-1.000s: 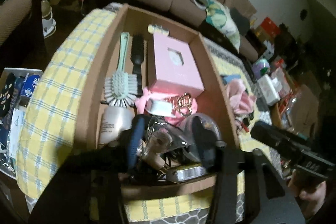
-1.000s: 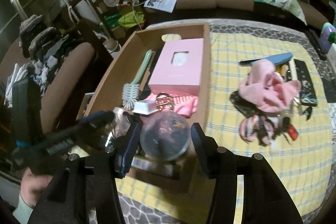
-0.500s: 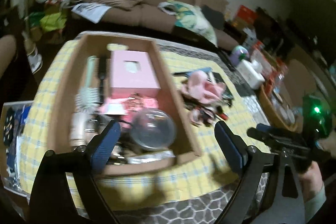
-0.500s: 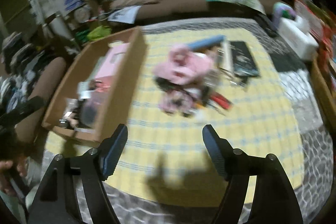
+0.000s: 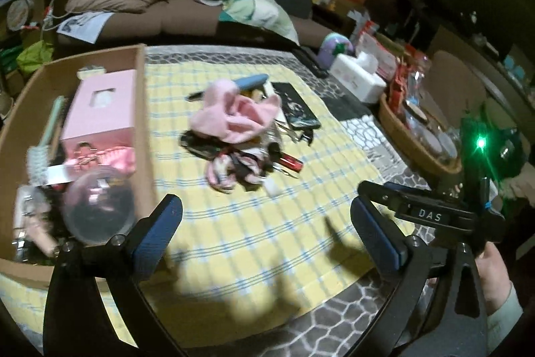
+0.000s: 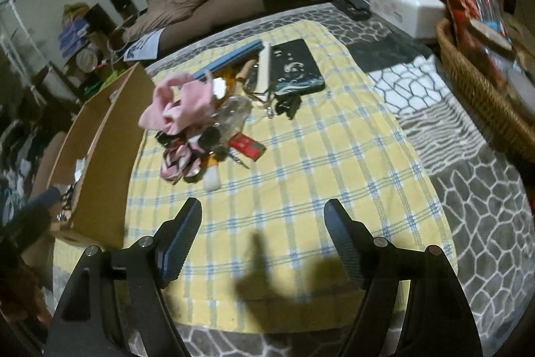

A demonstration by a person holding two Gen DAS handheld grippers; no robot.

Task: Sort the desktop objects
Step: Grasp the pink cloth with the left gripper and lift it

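Left gripper (image 5: 264, 233) jaws opening, nothing between them; right gripper (image 6: 262, 243) jaws spread, gripping nothing. Both hovering over yellow checked cloth (image 6: 334, 156). Clutter pile (image 6: 204, 122) lying mid-cloth, beside cardboard box (image 5: 142, 109).

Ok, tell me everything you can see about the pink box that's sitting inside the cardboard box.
The pink box is a plain, pale pink carton, cardboard by the look of it, with a small whitish window or label on its top face. It lies flat against the right wall of the open cardboard box. A pale green brush lies alongside it, and pink frilly items crowd its near end. Motion blur hides finer detail.
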